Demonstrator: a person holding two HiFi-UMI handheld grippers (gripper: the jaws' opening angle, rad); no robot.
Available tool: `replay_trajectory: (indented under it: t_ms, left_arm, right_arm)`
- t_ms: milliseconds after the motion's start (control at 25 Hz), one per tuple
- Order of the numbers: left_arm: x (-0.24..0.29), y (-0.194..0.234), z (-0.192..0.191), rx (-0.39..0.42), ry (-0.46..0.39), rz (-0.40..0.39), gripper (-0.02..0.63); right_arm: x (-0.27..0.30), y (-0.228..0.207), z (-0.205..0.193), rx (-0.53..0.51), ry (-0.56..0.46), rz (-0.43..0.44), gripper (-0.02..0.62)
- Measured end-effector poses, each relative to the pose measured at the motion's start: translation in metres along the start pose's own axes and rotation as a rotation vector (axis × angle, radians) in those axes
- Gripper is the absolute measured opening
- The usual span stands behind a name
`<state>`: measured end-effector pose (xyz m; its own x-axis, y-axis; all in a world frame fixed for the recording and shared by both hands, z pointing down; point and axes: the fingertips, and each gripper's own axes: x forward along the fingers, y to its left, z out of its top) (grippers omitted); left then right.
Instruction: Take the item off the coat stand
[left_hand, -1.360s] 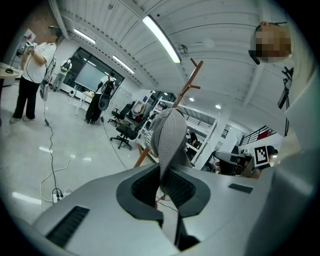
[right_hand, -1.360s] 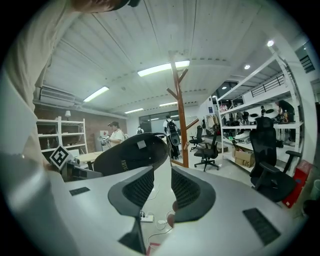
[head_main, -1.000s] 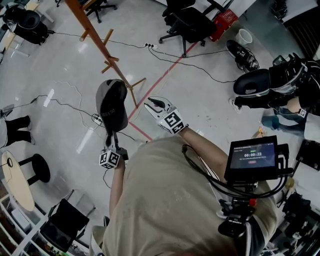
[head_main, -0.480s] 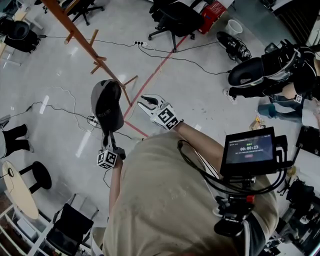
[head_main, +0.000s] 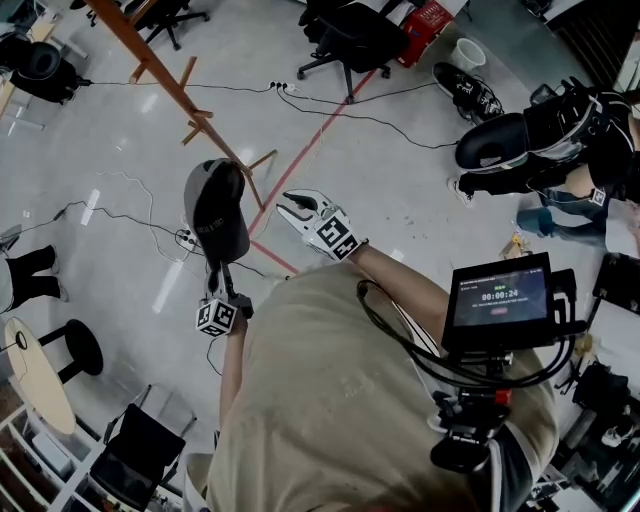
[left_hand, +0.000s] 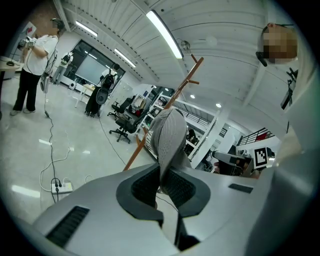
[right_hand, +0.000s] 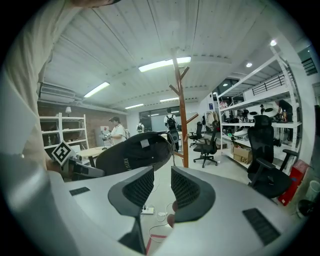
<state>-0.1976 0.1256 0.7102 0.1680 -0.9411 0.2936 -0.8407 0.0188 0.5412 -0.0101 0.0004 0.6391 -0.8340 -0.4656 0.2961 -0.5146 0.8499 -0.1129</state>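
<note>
The dark cap (head_main: 218, 210) hangs clear of the wooden coat stand (head_main: 190, 100), off its pegs and just beside its lower pole in the head view. The left gripper (head_main: 222, 270) holds it up by the brim, its fingers pinching the fabric tight between the ribbed pads, as the left gripper view shows. In the right gripper view the cap (right_hand: 132, 152) sits left of the coat stand (right_hand: 178, 110) with its hollow side turned to the camera. A small pale label shows inside it, and a line of lettering beside that is too small to read.

The right gripper (head_main: 287, 211) hovers on the near side of the coat stand's foot, level with the cap, its fingers spread with only floor showing through the gap.

Far right of the coat stand a white cup (head_main: 467, 52) stands on the floor; it looks empty, though the view is too small to be sure. A screen (head_main: 500, 296) on the person's chest rig, well right of the stand, reads 00:00:24
</note>
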Motion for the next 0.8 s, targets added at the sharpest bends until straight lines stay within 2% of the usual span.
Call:
replay_trajectory:
  t_ms: [320,800]
  left_arm:
    - [-0.016,0.011,-0.012,-0.032,0.001,0.038,0.034]
    - [-0.039,0.040,-0.004,-0.075,-0.070,0.127,0.034]
  right_arm:
    - [0.006,0.015,-0.012,-0.011,0.033,0.035,0.107]
    - [0.049,0.039,-0.003,-0.063,0.043,0.151,0.107]
